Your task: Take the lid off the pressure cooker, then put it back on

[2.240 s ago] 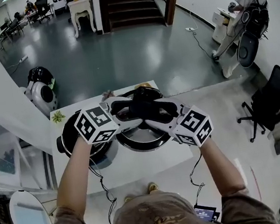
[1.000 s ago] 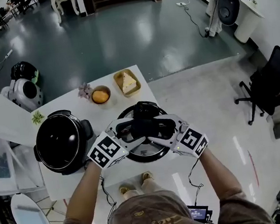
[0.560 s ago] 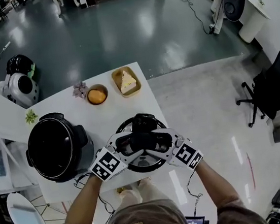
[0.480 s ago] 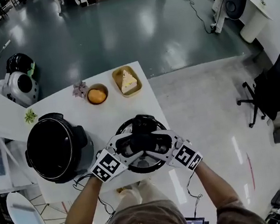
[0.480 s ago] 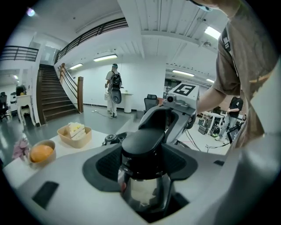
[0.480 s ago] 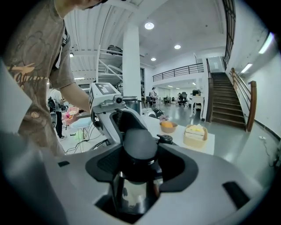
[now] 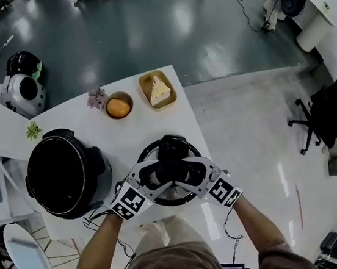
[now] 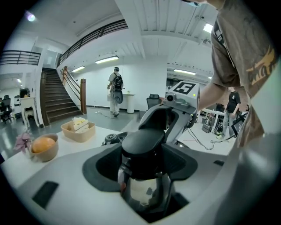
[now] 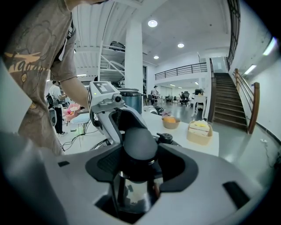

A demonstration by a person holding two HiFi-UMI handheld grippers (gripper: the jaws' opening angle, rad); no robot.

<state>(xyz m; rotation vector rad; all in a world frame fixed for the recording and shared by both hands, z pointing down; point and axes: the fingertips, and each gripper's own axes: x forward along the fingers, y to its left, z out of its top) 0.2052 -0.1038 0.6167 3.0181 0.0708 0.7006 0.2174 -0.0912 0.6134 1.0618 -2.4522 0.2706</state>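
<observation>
While both pairs of jaws are clamped on the black handle (image 7: 172,156) from opposite sides, the left gripper (image 7: 154,177) and right gripper (image 7: 191,173) hold the pressure cooker's lid (image 7: 173,199) low over the near right of the white table (image 7: 83,120); whether it rests there cannot be told. The steel lid looks heavy, rigid and slick, so the handle across its middle seems the sound place to grip. The open cooker pot (image 7: 60,174) stands just left of it. Farther off sit a bowl (image 7: 107,107) and a tray (image 7: 144,78) of cake.
</observation>
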